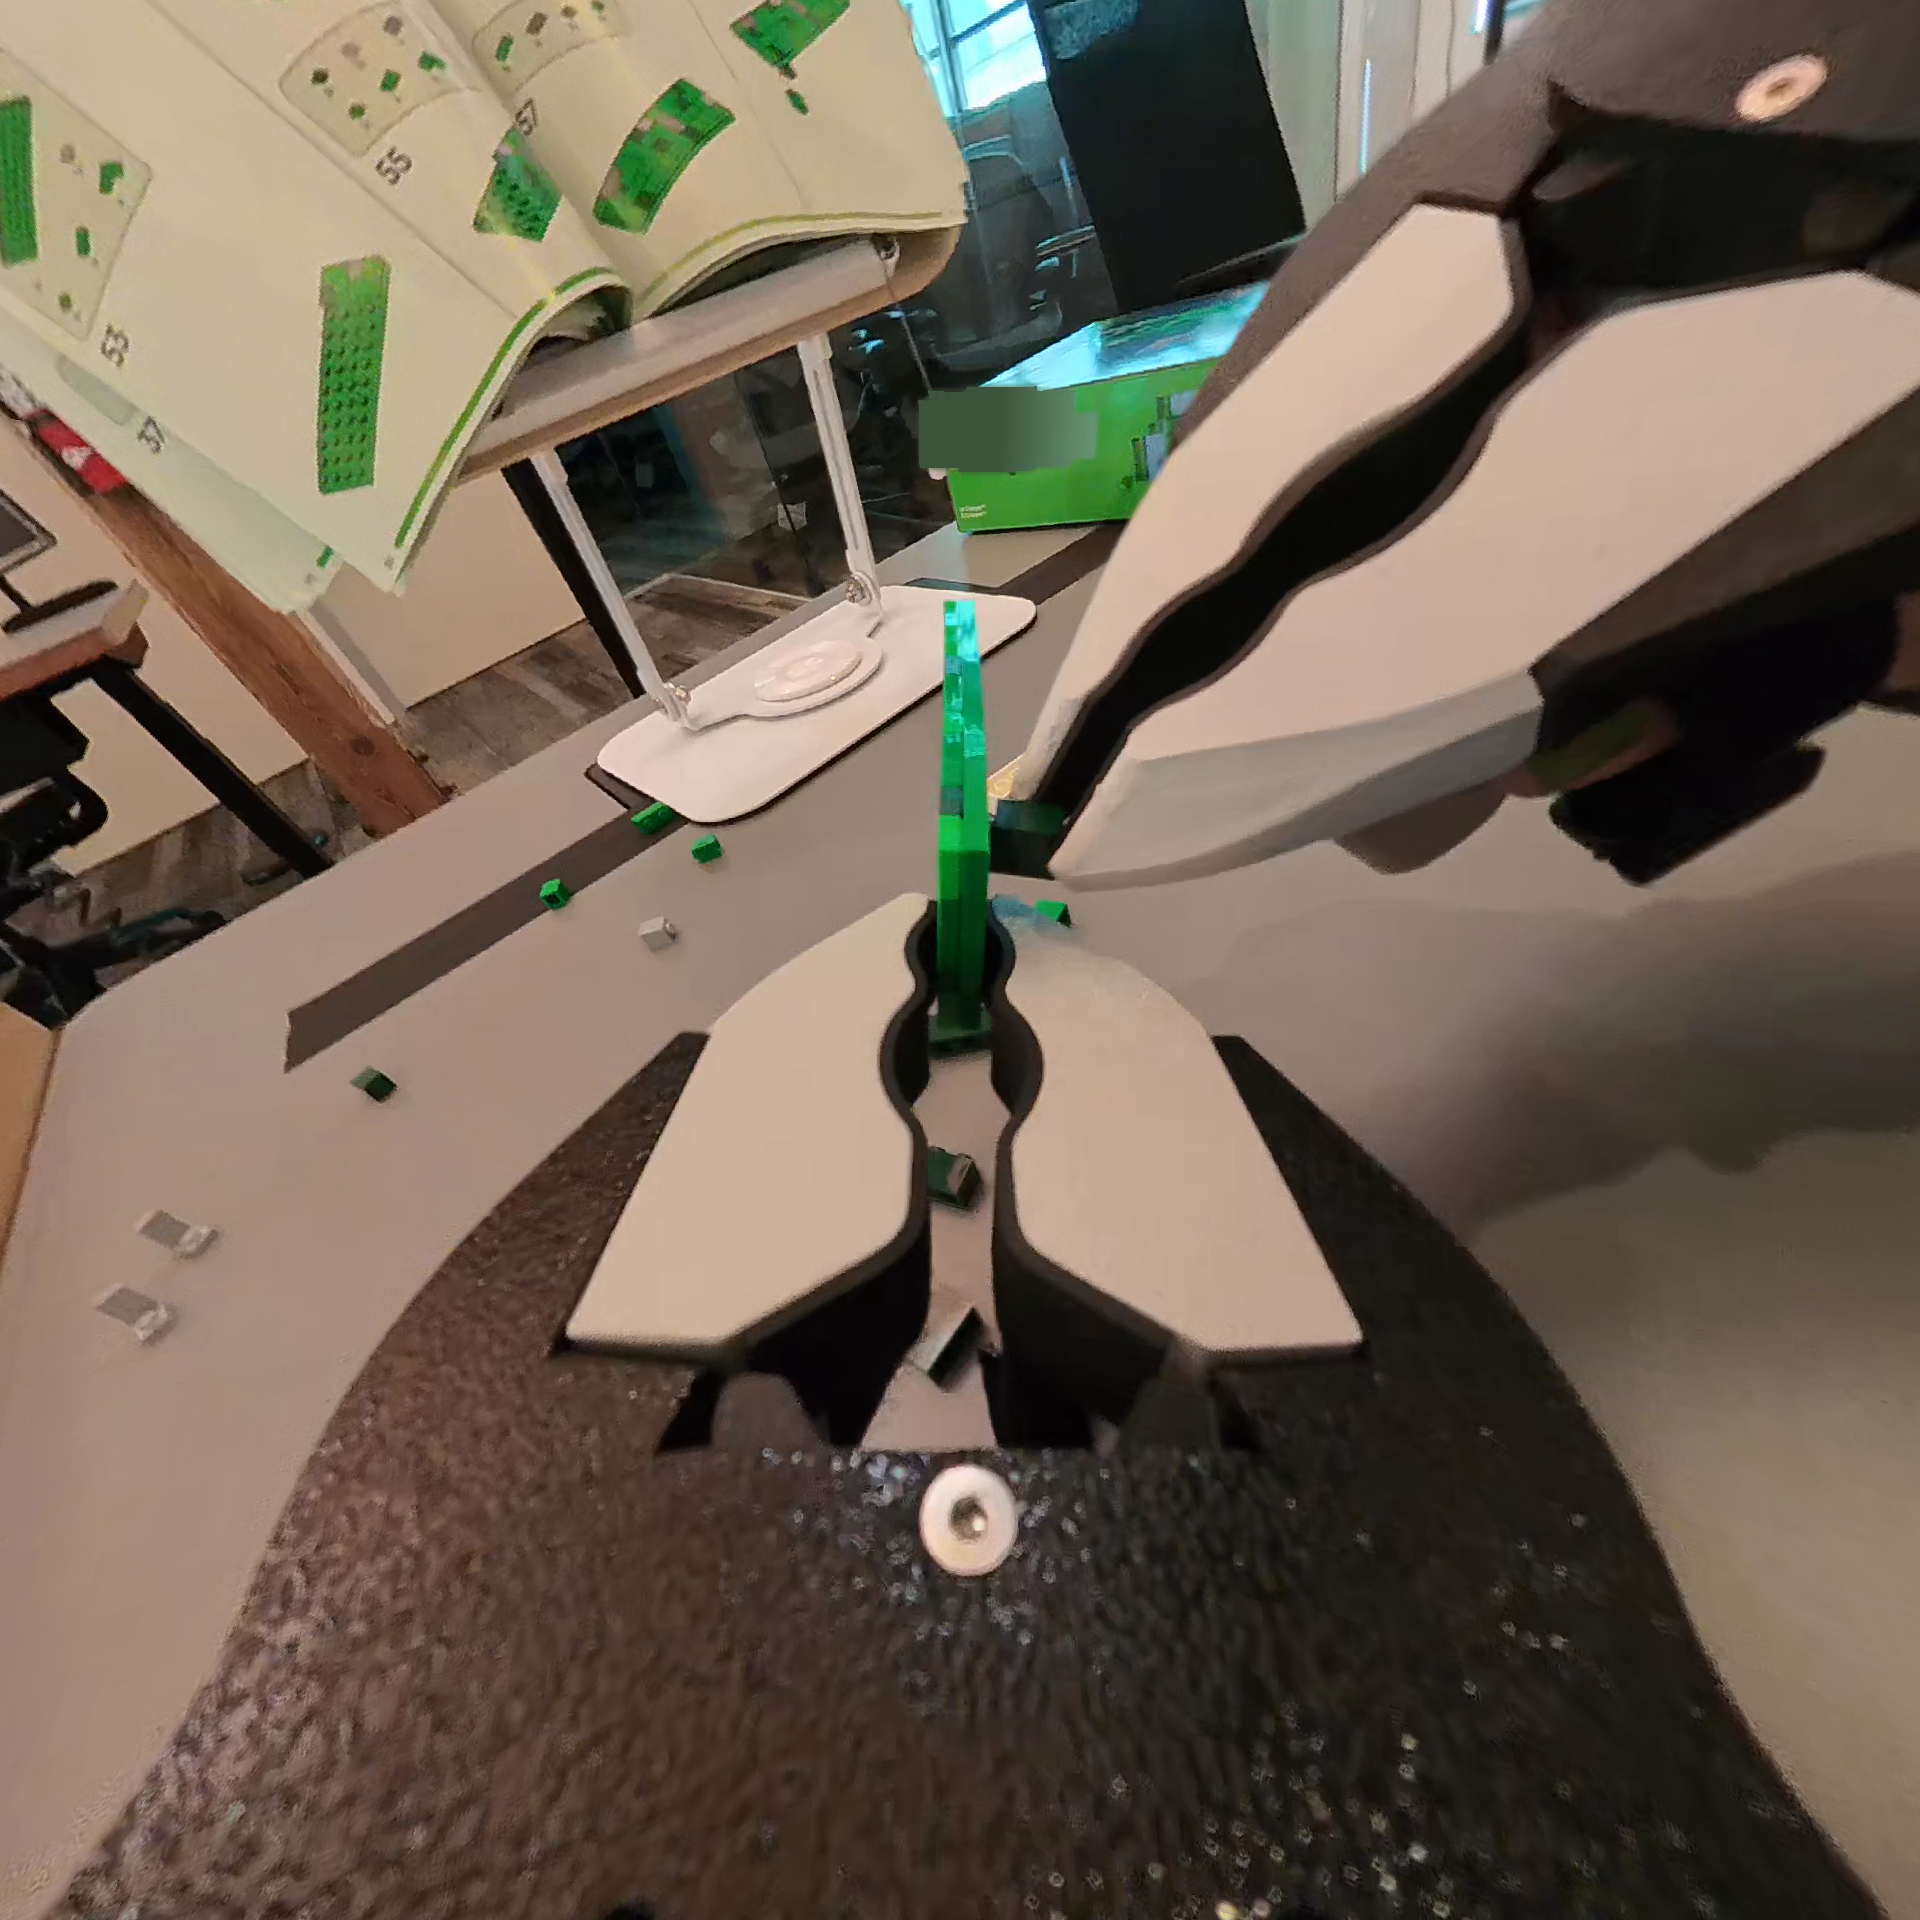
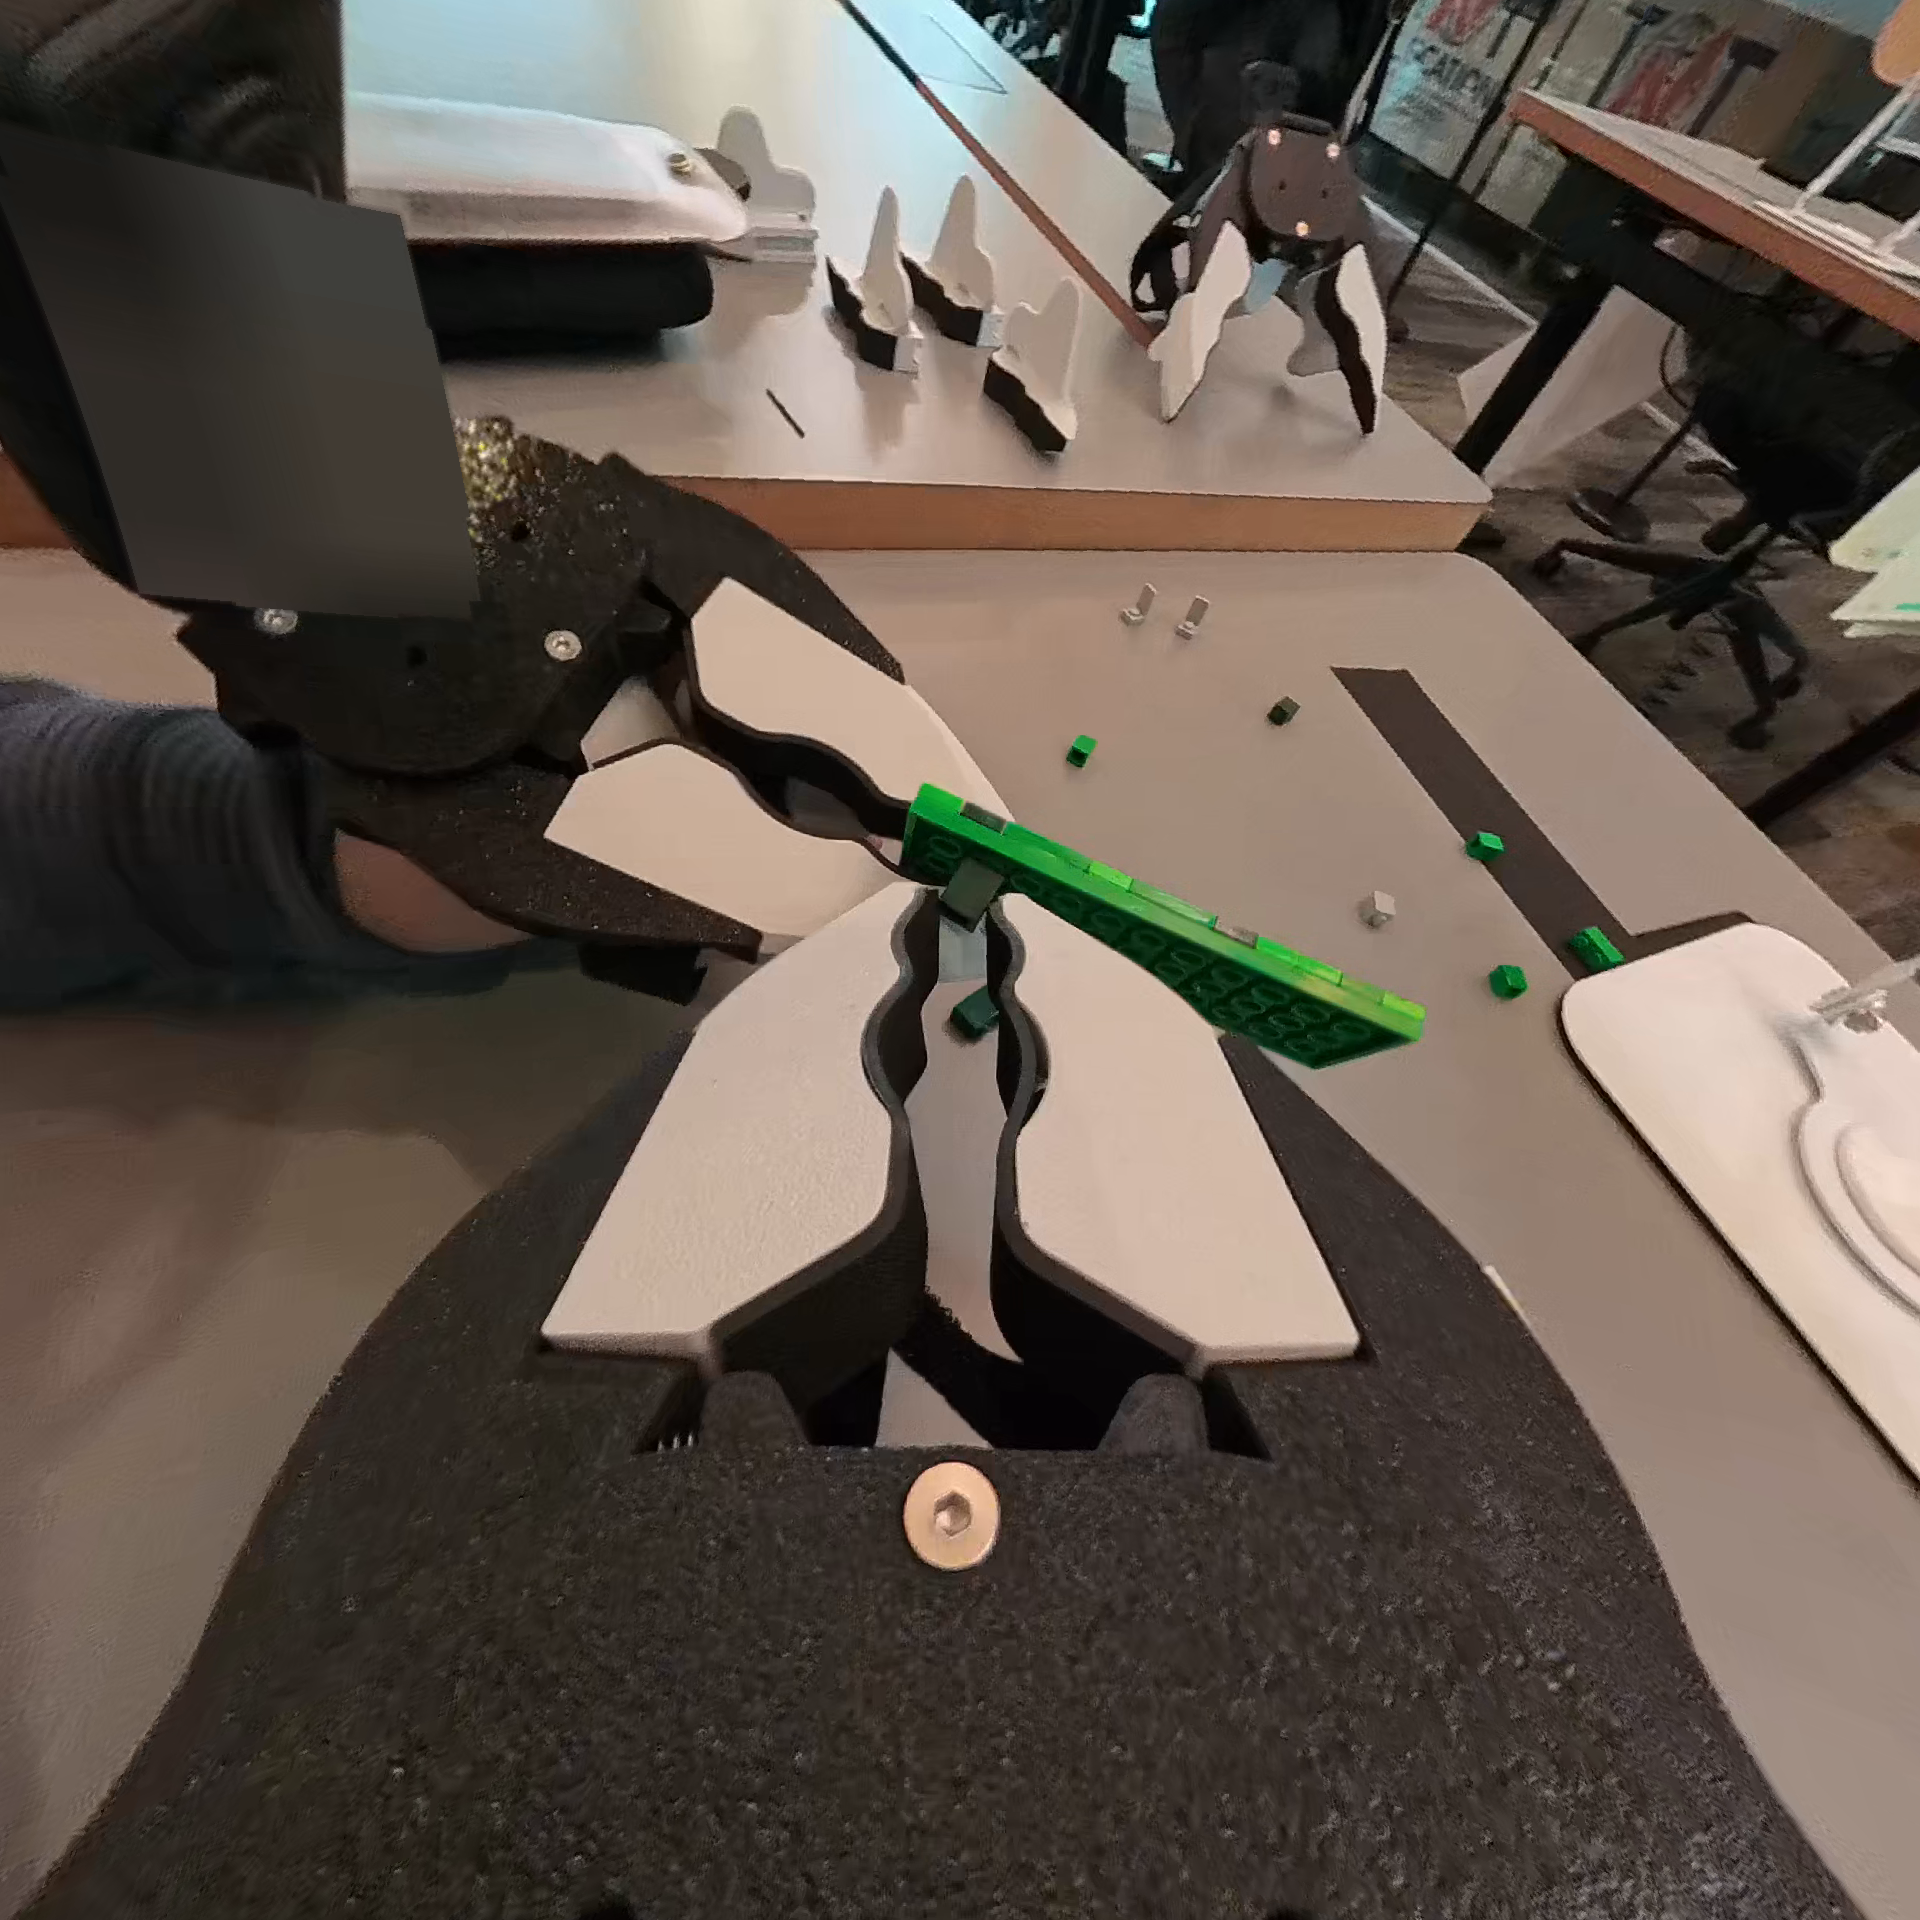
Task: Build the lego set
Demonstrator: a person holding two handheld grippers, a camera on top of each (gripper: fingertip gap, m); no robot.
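Observation:
A long green Lego plate is held in the air above the grey table. My left gripper is shut on one end of it; the left wrist view shows the plate edge-on, standing up from the fingertips. In the right wrist view the left gripper comes in from the left. My right gripper is shut on a small dark green piece that touches the plate's underside near the held end. In the left wrist view the right gripper comes in from the upper right with that piece.
Small green bricks and grey pieces lie scattered on the table, one dark green brick below my right fingers. An open instruction booklet rests on a stand with a white base. A green box sits behind. Spare gripper fingers stand on the far table. The tips of both grippers are at nearly the same place.

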